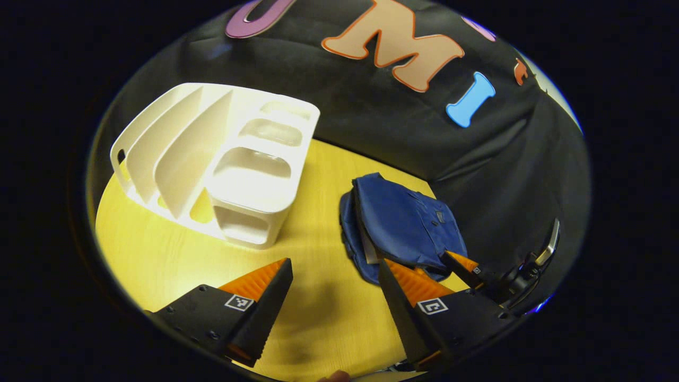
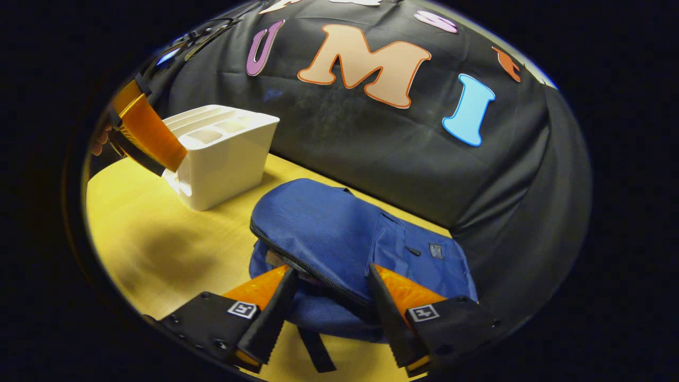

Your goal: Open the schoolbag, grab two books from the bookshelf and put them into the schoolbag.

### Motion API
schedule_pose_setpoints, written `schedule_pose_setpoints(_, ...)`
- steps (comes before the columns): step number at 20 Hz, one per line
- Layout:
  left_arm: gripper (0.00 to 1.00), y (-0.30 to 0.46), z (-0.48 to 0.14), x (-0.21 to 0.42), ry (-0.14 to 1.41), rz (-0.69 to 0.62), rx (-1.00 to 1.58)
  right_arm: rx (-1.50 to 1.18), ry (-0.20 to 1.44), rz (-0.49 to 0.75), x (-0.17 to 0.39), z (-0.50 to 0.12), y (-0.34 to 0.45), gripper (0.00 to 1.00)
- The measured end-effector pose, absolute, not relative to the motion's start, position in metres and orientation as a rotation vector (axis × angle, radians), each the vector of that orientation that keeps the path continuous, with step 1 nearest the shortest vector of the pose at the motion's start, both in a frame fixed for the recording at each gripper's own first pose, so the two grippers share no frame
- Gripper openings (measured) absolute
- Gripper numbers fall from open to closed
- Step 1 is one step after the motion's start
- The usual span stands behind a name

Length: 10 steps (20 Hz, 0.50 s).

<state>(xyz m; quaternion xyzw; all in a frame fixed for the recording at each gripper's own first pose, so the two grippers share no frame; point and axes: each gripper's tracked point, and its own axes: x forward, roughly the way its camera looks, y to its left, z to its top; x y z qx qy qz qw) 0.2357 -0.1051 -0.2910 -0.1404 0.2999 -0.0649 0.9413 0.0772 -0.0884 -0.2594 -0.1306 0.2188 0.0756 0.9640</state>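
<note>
We see the left tongs (image 1: 334,281) spread wide over the yellow bench (image 1: 313,212), holding nothing. The white bookshelf (image 1: 223,159) stands ahead to their left, slots bare. The blue schoolbag (image 2: 339,239) lies on the bench right at the right tongs (image 2: 329,289), which are wide apart, fingers straddling its unzipped edge; whether they touch it, we cannot tell.

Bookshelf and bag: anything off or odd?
Yes. The white bookshelf has no books in its slots, though two should come from it. The blue schoolbag lies flat on the table, zipper partly open. Nothing is spilled or damaged.
</note>
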Motion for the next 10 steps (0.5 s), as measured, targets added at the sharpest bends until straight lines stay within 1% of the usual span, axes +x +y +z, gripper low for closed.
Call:
schedule_pose_setpoints(2, 0.95, -0.087, -0.289, 0.234, 0.589, -0.079, -0.296, -0.25, 0.445, 0.157, 0.069, -0.257, -0.085, 0.99)
schedule_pose_setpoints(3, 0.95, -0.077, -0.287, 0.231, 0.583, -0.051, -0.286, -0.234, 0.438, 0.165, 0.066, -0.25, -0.082, 0.92)
schedule_pose_setpoints(6, 0.95, -0.048, -0.271, 0.221, 0.523, 0.01, -0.217, -0.172, 0.409, 0.184, 0.054, -0.224, -0.071, 0.92)
schedule_pose_setpoints(8, 0.95, -0.035, -0.249, 0.216, 0.448, 0.029, -0.158, -0.124, 0.38, 0.19, 0.047, -0.201, -0.061, 0.92)
schedule_pose_setpoints(9, 0.95, -0.033, -0.236, 0.216, 0.404, 0.033, -0.133, -0.104, 0.363, 0.192, 0.045, -0.188, -0.056, 0.98)
schedule_pose_setpoints(10, 0.95, -0.029, -0.224, 0.215, 0.364, 0.037, -0.112, -0.086, 0.343, 0.195, 0.042, -0.175, -0.05, 0.98)
